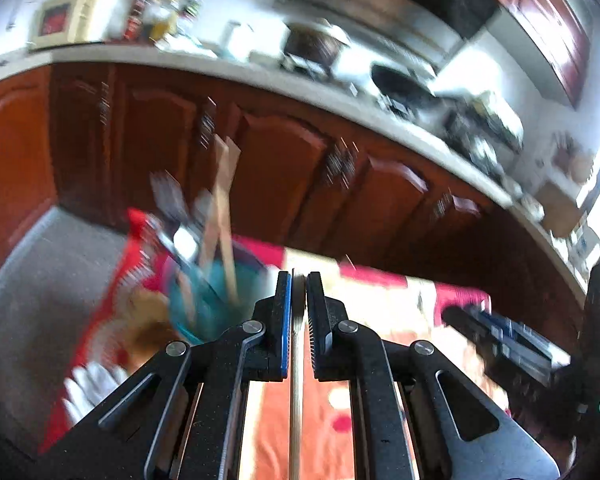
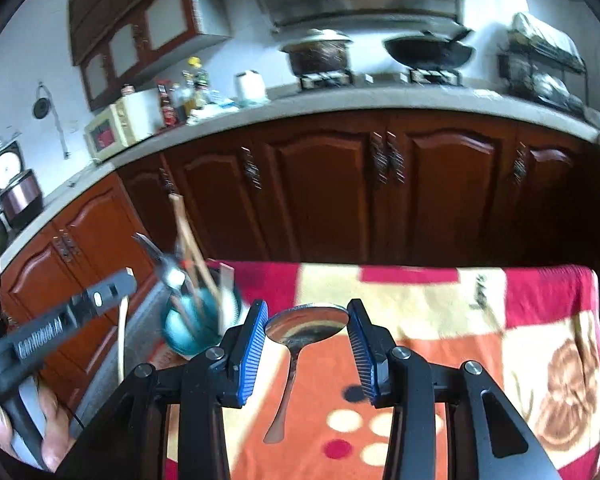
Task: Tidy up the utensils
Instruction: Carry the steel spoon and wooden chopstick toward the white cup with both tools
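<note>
Right wrist view shows the right hand-held gripper [image 2: 307,318] partly open with its blue pads on either side of a metal spoon [image 2: 306,320], gripping the bowl by its rim; the handle hangs down toward the camera over the patterned blanket [image 2: 440,308] that covers the tabletop. The landmark is the teal cup [image 2: 196,328], already stuffed with wooden and metal utensils and standing near the blanket's far left corner. From the spoon the cup lies to the left and slightly farther away, close beside the left finger. The spoon's long axis runs nearly along the gripper's pointing line, so I judge it would need tipping upright to drop in handle or bowl first. In the left wrist view the left hand-held gripper [image 1: 299,320] is clamped almost fully shut on a thin wooden stick [image 1: 296,400], probably a chopstick, whose length runs straight back between the fingers; there the cup [image 1: 204,304] sits just left of the fingertips. That left gripper looks the nearer of the two to the cup, though motion blur makes this uncertain.
</note>
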### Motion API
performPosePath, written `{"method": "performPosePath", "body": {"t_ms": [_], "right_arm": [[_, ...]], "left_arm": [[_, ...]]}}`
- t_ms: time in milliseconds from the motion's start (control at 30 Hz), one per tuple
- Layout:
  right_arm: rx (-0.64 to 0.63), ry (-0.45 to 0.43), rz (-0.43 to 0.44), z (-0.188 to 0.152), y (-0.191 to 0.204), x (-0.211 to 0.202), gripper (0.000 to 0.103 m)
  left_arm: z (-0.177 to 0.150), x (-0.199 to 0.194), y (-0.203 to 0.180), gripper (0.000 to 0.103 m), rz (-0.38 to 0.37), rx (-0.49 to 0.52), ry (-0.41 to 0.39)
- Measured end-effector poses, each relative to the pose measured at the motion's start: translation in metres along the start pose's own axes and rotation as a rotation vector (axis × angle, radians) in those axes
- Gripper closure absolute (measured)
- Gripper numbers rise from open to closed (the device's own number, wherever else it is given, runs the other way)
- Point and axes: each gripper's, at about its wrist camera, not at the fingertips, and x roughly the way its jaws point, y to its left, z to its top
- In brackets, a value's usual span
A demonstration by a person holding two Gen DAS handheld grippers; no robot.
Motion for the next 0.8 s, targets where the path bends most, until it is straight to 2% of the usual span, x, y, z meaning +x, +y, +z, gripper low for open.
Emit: {"method": "performPosePath", "body": {"t_ms": [200, 300, 367, 467, 700, 767, 800], "right_arm": [[0.053, 0.019, -0.071, -0.015, -0.060, 0.001, 0.064], [0.087, 0.018, -0.095, -0.018, -0.088, 0.000, 0.064], [0.109, 0.021, -0.102, -0.020, -0.102, 0.000, 0.064], [0.131, 0.025, -0.108, -0.024, -0.119, 0.002, 0.064], [0.159, 0.028, -0.106, -0.032, -0.133, 0.005, 0.064], [0.165, 0.028, -0.106, -0.032, -0.134, 0.006, 0.064], [0.168, 0.028, -0.105, -0.032, -0.135, 0.006, 0.064]], "left_arm": [[-0.058, 0.070, -0.068, 0.096, -0.018, 0.164, 0.208], [-0.081, 0.118, -0.080, 0.096, -0.015, 0.204, 0.342], [-0.093, 0.146, -0.082, 0.096, 0.014, 0.229, 0.422], [-0.105, 0.171, -0.080, 0.096, 0.057, 0.254, 0.475], [-0.118, 0.198, -0.071, 0.095, 0.126, 0.296, 0.609], [-0.117, 0.201, -0.068, 0.093, 0.134, 0.294, 0.637], [-0.116, 0.203, -0.067, 0.086, 0.130, 0.292, 0.658]]}}
